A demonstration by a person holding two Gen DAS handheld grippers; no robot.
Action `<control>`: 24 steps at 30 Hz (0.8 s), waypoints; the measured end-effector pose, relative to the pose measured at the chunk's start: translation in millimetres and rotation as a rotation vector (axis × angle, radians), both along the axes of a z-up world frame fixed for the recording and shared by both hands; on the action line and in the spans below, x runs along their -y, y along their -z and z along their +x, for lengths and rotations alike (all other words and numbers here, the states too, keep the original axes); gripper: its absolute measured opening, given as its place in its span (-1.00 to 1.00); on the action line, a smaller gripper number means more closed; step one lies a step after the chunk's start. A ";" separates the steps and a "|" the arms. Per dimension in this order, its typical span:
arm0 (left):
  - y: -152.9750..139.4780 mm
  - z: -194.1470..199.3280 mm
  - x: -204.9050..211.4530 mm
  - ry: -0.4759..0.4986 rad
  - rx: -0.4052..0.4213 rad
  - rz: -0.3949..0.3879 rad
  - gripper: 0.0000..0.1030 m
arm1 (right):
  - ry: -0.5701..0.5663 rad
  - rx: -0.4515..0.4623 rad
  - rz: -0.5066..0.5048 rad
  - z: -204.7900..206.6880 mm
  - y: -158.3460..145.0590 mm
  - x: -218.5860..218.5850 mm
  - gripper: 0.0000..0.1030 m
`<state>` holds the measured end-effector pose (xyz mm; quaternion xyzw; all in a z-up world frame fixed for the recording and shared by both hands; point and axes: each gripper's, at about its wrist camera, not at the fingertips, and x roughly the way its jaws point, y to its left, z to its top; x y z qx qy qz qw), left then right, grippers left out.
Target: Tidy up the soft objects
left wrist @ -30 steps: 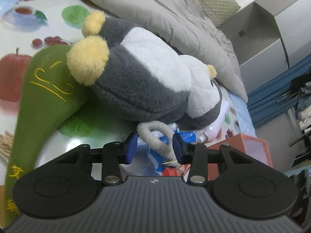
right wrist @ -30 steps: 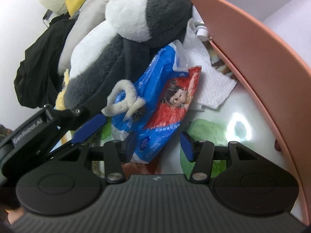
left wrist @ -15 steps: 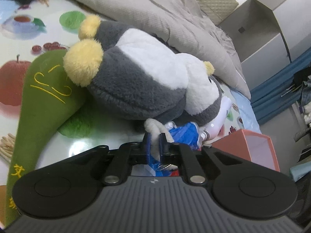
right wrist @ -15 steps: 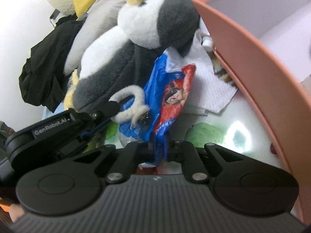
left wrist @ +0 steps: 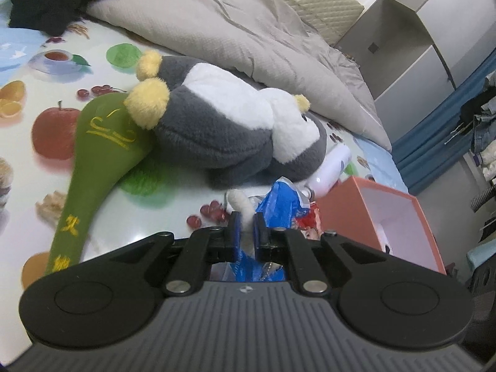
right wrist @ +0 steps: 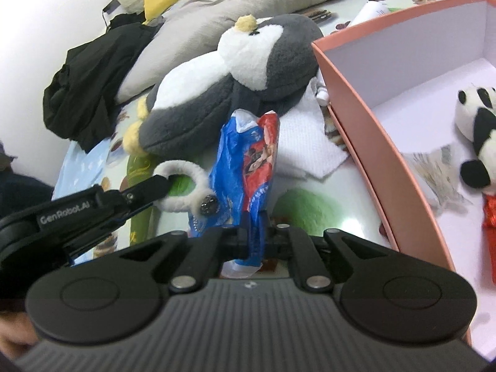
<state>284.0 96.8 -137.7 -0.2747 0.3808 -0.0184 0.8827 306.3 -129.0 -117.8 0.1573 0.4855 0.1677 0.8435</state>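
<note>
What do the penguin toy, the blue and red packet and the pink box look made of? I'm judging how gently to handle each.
Penguin toy: fuzzy plush fleece, matte, with a visible nap. Blue and red packet: thin glossy plastic film, crinkled and shiny, pinched between the right gripper fingers. Pink box: probably stiff matte cardboard, with straight, thin walls and a white lining.

Both tongs closed — left tongs [left wrist: 245,228] on fuzzy ring [right wrist: 181,187] (right tongs [right wrist: 254,232] on blue packet [right wrist: 240,167]).
</note>
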 end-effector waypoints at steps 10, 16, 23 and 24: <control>8.2 -55.7 11.7 0.007 -0.040 0.056 -0.81 | -0.050 -0.036 -0.030 -40.9 5.6 11.3 -0.85; 27.0 -82.0 13.5 0.004 -0.100 0.083 -0.81 | -0.059 -0.058 -0.045 -56.9 14.9 17.9 -0.84; 48.1 -91.0 10.1 0.020 -0.171 0.096 -0.79 | -0.066 -0.060 -0.104 -65.5 17.7 18.7 -0.64; 50.3 -91.7 9.3 0.024 -0.178 0.094 -0.78 | -0.070 -0.056 -0.121 -65.9 16.7 17.6 -0.55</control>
